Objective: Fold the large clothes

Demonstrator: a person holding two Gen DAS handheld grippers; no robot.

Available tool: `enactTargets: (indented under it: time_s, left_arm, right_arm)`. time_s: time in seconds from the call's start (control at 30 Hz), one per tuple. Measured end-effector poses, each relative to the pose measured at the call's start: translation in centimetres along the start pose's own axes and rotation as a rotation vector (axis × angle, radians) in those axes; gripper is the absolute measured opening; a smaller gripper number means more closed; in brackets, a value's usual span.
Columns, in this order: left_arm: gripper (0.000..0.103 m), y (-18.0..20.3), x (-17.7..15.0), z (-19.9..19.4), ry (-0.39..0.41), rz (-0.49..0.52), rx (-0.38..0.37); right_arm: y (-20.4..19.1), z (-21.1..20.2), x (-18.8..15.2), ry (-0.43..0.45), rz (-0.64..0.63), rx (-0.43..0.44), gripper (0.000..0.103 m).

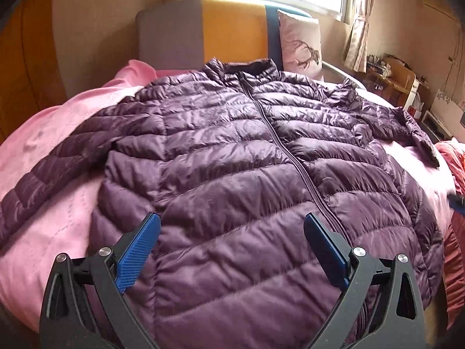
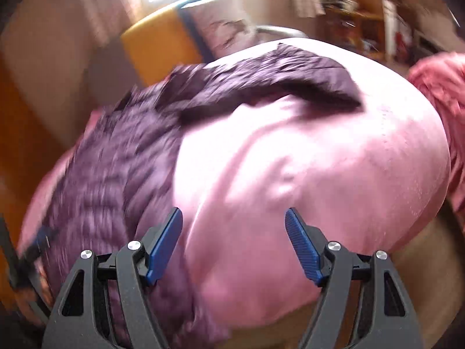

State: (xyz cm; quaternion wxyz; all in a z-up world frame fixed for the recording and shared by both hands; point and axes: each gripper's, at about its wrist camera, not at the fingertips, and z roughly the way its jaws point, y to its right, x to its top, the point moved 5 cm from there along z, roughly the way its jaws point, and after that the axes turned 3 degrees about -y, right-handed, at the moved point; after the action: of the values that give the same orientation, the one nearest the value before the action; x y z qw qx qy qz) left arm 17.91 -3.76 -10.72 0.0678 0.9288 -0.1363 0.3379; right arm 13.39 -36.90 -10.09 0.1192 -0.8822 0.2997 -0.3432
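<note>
Lying flat on a pink bedspread (image 1: 49, 151), the purple down jacket (image 1: 232, 157) fills the middle of the left wrist view, front side up, zipper closed. Surroundings: headboard (image 1: 203, 29) in grey, orange and navy panels at upper centre; a pillow (image 1: 302, 43) leaning against it; a window with curtains above; a cluttered shelf at upper right; a red quilt (image 1: 453, 157) at the right edge. Nothing rests on the jacket.

Left gripper (image 1: 232, 232) hovers over the hem at lower centre, tilted downward, jaws spread wide, nothing between the blue pads.

Right gripper (image 2: 234, 232), right wrist view heavily blurred and rolled: jaws apart, empty, over bare bedspread at lower centre; jacket body at frame left, one sleeve (image 2: 305, 78) stretching toward upper right.

Jacket long axis: hem at bottom of frame, collar (image 1: 244, 67) toward the headboard; sleeves splay out left and right.
</note>
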Motion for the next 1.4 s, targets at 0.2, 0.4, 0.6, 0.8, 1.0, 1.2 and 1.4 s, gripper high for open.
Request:
enactTargets:
  time_s: [0.2,0.4,0.6,0.8,1.0,1.2,1.4]
  left_arm:
    - [0.098,0.0,0.3,1.9,-0.045,-0.034,-0.028]
    - [0.098,-1.0,0.4,2.3,-0.047,-0.051,-0.017]
    - [0.098,-1.6,0.7,3.2,-0.057,-0.069,-0.011]
    - [0.098,-1.0,0.8,3.8,-0.066,-0.045,0.013]
    - [0.098,-0.9,0.7,4.0,-0.068,-0.041,0.016]
    - [0.098,-1.0,0.6,3.9,-0.058,-0.047,0.005]
    - [0.098,-1.1,0.7,3.7,-0.051,-0.058,-0.015]
  right_arm:
    - [4.4,3.5,6.1,0.095,0.245,-0.014,0.073]
    - [5.0,5.9,10.0,0.166,-0.022,-0.460,0.083]
    - [0.0,6.3,9.8,0.169,-0.425,-0.482,0.098]
    - [-1.4,11.8,10.2,0.017,-0.591,-0.534,0.058]
    - [1.0,12.9,12.0,-0.051,-0.432,-0.499,0.013]
    - [-0.7,7.9,12.9,-0.090,-0.237,-0.262,0.011]
    - [-8.1,4.0,12.9,-0.138,-0.159,0.054,0.010]
